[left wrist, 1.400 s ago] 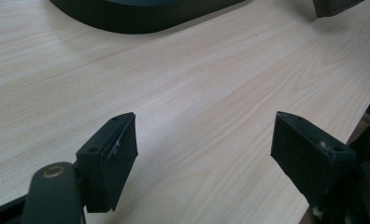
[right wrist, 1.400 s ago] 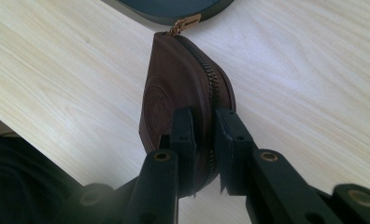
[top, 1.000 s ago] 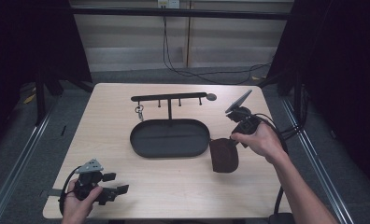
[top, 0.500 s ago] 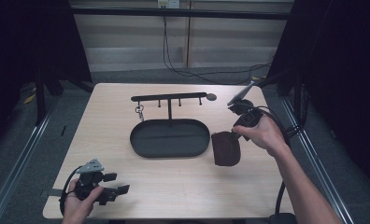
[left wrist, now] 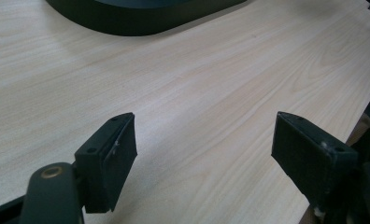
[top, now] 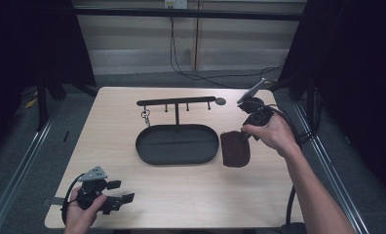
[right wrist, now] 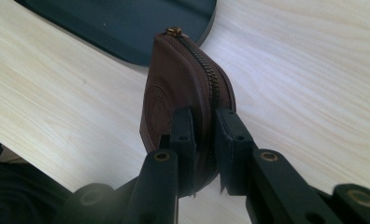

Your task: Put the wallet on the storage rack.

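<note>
Right gripper view has the right gripper [right wrist: 203, 135] clenched on a brown zip pouch [right wrist: 183, 88], the two pads pinching its near edge, one on each flat face with the zipper running up between them. The pouch stands on edge beyond the fingertips, its far tip with the brass zip pull just over the rim of the dark oval tray [right wrist: 127, 32].

The pinch is narrow and sits at one end only, so the risk I see is the pouch swinging or sagging about the pads and slipping out if the hand tilts quickly; soft leather gives little to bite on. It could also clip the tray rim just past its far end.

The pouch is dark brown, rounded at the corners, with a faint round stamp on the face left of the fingers and a dark metal zipper along its curved spine.

From the high view the left gripper [top: 117, 201] rests on the table [top: 191, 195], fingers spread and released, holding nothing.
</note>
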Demonstrator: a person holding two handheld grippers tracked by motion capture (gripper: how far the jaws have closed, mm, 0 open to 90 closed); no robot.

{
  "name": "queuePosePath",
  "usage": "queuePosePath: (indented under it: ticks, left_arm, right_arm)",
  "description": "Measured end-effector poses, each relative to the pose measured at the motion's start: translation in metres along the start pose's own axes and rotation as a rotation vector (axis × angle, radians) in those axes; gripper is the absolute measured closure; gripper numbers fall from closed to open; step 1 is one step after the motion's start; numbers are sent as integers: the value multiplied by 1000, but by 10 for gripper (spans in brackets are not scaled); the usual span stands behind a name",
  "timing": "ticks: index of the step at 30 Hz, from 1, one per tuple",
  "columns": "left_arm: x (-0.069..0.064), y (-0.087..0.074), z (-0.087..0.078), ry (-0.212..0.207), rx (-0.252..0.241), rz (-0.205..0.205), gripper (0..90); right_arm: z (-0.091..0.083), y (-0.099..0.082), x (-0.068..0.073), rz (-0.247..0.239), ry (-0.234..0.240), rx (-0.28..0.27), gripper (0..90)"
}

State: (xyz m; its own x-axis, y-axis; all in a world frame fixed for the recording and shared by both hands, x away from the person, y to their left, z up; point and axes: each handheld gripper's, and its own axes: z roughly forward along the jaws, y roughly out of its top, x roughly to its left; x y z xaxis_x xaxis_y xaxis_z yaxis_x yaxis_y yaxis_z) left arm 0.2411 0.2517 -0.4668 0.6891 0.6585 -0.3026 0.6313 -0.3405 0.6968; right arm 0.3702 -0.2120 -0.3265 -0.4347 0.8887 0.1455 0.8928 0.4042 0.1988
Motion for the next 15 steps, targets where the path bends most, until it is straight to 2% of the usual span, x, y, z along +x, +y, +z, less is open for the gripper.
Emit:
queuePosePath:
  ticks: [4, 15]
  left_arm:
    - [0, 0, 1, -3, 8, -4, 221]
    - [1, 0, 0, 0, -2, -5, 221]
  right_arm:
    - [-2, 6, 0, -2, 7, -18, 782]
    - [8, 23, 2, -7, 38, -39, 783]
